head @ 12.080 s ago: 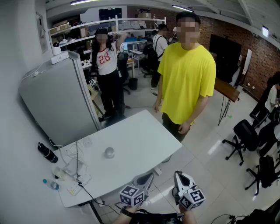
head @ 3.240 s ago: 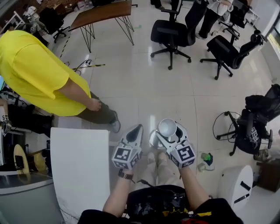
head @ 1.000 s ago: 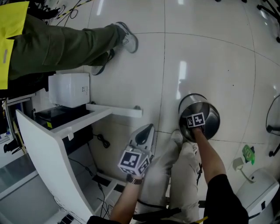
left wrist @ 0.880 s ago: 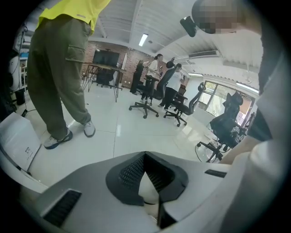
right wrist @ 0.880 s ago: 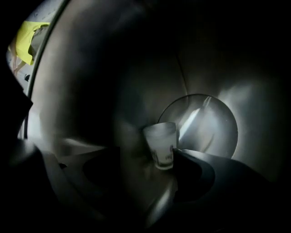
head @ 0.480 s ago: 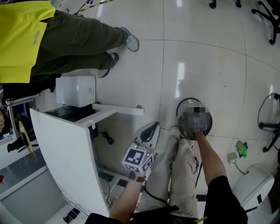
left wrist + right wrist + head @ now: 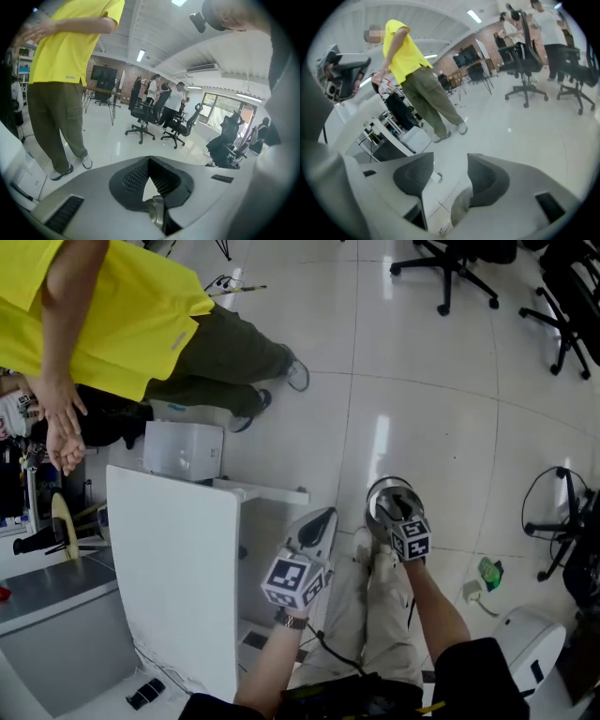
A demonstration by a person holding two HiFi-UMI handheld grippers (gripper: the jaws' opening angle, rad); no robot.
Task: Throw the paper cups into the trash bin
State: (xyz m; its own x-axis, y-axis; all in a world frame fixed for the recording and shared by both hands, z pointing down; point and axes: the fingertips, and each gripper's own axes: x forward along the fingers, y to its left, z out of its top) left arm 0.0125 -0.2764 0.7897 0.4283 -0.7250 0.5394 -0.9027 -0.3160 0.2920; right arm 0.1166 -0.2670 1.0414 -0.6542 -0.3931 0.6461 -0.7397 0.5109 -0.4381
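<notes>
The right claw (image 7: pixel 449 161) hovers over the steel trash bin (image 7: pixel 379 504) on the floor, its jaws apart and closing on nothing. The bin's inside is hidden. The left claw (image 7: pixel 149 160), at the bin's 8 o'clock, is closed and empty. Square black-and-white markers cover both cubes.

The tiled floor (image 7: pixel 422 409) lies open beyond the trash bin (image 7: pixel 377 502), as far as 2 office chairs (image 7: pixel 450 268) at the far edge. On the left the white table (image 7: pixel 173 596) blocks that side, with a white box (image 7: pixel 183 451) and a person in a yellow shirt (image 7: pixel 103 315) just past it. The wearer's legs (image 7: pixel 366 615) crowd the bin's near side.
</notes>
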